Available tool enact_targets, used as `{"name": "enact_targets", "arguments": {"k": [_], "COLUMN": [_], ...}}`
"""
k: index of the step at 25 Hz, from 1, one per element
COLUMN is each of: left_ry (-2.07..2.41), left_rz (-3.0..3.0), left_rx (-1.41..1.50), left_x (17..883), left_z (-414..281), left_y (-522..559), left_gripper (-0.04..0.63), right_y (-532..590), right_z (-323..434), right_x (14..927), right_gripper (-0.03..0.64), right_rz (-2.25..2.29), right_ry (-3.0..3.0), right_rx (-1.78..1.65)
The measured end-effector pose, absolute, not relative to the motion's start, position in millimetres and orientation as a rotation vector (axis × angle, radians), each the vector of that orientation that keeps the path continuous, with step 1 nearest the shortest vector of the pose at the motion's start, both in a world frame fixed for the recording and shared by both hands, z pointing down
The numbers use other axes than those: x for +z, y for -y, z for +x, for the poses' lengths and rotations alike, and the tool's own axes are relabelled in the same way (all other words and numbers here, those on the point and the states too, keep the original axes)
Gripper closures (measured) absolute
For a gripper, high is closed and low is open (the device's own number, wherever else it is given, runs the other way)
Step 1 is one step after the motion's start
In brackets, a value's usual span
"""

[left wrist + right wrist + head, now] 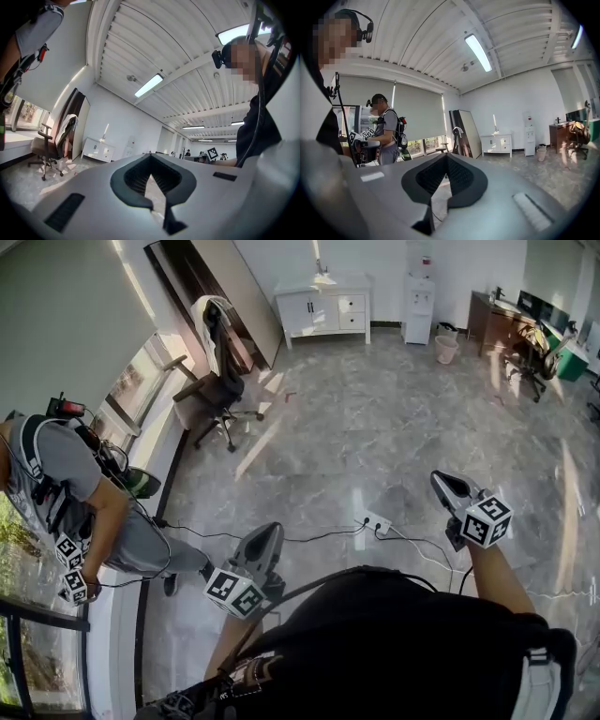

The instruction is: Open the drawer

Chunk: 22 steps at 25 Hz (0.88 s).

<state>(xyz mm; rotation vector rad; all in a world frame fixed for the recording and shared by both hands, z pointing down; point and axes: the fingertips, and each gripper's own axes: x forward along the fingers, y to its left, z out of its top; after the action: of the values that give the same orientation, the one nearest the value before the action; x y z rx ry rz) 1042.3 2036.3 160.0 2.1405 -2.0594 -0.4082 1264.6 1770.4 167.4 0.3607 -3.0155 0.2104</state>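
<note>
A white cabinet [323, 307] with two small drawers [352, 304] on its right side stands against the far wall, across the marble floor. It also shows small in the left gripper view as the cabinet [98, 150] and in the right gripper view as the cabinet [496, 143]. My left gripper [272, 531] and right gripper [439, 480] are held out level in front of my body, far from the cabinet. Both are shut with nothing between the jaws: the left gripper [150, 157] and the right gripper [446, 156] each show their pads meeting at the tip.
A second person [70, 493] with grippers stands at the left by the window. An office chair [217, 381] and a leaning dark panel [211, 287] are left of the cabinet. A power strip [375, 521] with cables lies on the floor ahead. A water dispenser [418, 306], pink bin [446, 349] and desk [502, 324] are at the right.
</note>
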Motion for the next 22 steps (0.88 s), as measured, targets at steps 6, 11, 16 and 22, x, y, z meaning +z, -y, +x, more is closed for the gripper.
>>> {"name": "enact_targets", "arguments": {"k": [6, 11, 16, 22], "left_ry": [2.116, 2.187, 2.219, 2.215], "left_rz": [2.097, 2.042, 2.028, 2.002], "left_rx": [-0.359, -0.366, -0.341, -0.365], "left_x": [169.6, 164.9, 142.2, 137.9], "left_z": [1028.9, 1008.3, 1011.1, 1005.3], "left_y": [-1999.9, -1943.9, -1855.0, -1763.8], "left_gripper": [0.594, 0.594, 0.594, 0.594], "right_y": [-1722.8, -1656.3, -1569.4, -1483.6], "right_z": [1231.9, 1194.3, 1172.8, 1154.2], "right_x": [185.0, 190.2, 171.1, 158.0], "right_gripper": [0.615, 0.615, 0.615, 0.615], "right_rz": [0.273, 0.172, 0.072, 0.017], "right_ry": [3.033, 3.052, 3.060, 3.086], "right_rx": [0.252, 0.281, 0.261, 0.279]}}
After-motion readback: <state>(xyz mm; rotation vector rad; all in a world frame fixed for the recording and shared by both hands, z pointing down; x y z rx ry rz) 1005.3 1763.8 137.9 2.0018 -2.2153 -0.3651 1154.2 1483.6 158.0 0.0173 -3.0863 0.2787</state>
